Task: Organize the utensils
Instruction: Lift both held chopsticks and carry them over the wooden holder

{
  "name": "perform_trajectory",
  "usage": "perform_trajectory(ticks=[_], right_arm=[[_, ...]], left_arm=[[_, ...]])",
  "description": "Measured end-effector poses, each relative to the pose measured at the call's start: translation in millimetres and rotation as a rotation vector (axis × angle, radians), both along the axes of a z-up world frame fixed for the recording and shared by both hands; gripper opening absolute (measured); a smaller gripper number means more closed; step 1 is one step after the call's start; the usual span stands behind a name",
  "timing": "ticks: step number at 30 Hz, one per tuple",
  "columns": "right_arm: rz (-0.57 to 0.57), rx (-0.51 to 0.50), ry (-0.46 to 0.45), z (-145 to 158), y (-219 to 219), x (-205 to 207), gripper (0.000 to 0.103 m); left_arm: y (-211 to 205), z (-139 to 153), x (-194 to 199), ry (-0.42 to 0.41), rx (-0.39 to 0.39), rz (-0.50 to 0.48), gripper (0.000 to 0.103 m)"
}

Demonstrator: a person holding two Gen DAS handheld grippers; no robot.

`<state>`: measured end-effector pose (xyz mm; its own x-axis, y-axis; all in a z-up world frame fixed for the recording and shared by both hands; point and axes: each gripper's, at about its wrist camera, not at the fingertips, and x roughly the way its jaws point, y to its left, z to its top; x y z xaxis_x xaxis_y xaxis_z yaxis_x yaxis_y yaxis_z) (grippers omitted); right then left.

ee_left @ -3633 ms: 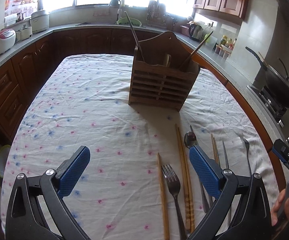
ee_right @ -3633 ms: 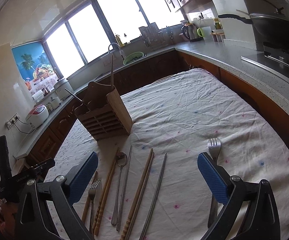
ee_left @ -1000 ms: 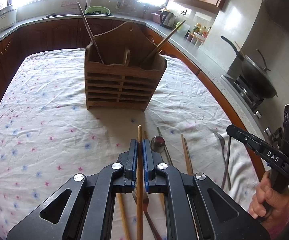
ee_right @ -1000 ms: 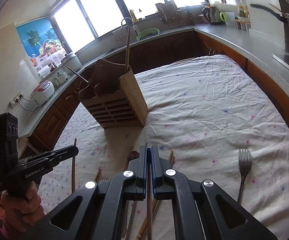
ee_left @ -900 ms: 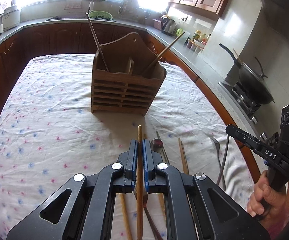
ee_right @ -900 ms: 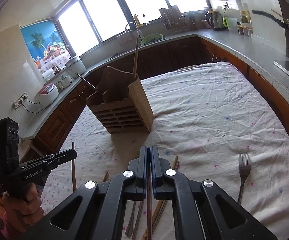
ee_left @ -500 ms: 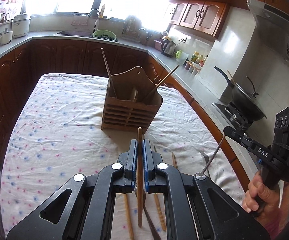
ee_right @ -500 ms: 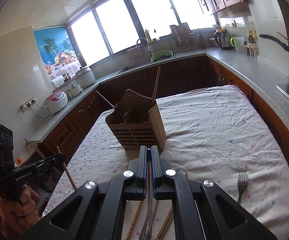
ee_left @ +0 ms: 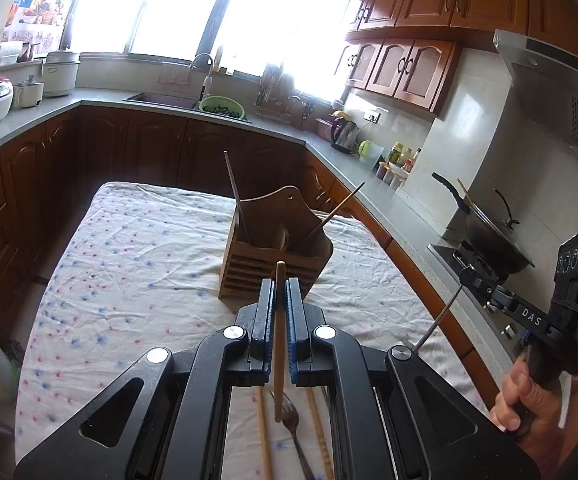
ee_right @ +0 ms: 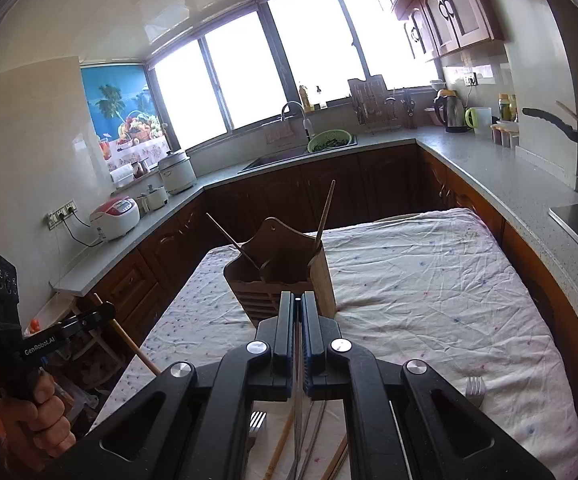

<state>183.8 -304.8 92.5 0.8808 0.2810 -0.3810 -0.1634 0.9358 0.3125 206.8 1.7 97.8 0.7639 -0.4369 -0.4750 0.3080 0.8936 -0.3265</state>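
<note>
My left gripper [ee_left: 279, 285] is shut on a wooden chopstick [ee_left: 278, 344], held well above the flowered tablecloth [ee_left: 137, 272]. My right gripper [ee_right: 298, 299] is shut on a thin metal chopstick [ee_right: 298, 364], also lifted. The slatted wooden holder [ee_left: 265, 256] stands mid-table ahead of both grippers, with two sticks [ee_left: 233, 196] leaning out of it. In the right wrist view the holder [ee_right: 289, 276] sits just past the fingertips. Below the left gripper a fork [ee_left: 294, 420] and wooden chopsticks [ee_left: 264, 432] lie on the cloth.
Another fork [ee_right: 475, 390] lies alone at the table's right side. A dark-wood counter wraps around the table, with a sink [ee_right: 289, 156], rice cookers [ee_right: 115, 218], a kettle [ee_right: 451, 114] and a wok on the stove [ee_left: 497, 248]. A hand [ee_left: 519, 400] grips the right tool.
Both grippers have risen with their chopsticks and tilted up. The table and holder now sit lower and farther off in both views. The jaws have stayed shut.
</note>
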Motion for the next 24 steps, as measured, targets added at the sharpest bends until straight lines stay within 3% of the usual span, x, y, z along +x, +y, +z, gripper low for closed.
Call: perform_trajectory(ticks=[12, 24], right_arm=[[-0.011, 0.017, -0.044, 7.4, -2.8, 10.7, 0.004], [-0.045, 0.063, -0.149, 29.7, -2.8, 39.5, 0.004]], left_arm=[[10.4, 11.5, 8.9, -0.045, -0.039, 0.035, 0.004], [15.0, 43.9, 44.0, -0.146, -0.081, 0.092, 0.004]])
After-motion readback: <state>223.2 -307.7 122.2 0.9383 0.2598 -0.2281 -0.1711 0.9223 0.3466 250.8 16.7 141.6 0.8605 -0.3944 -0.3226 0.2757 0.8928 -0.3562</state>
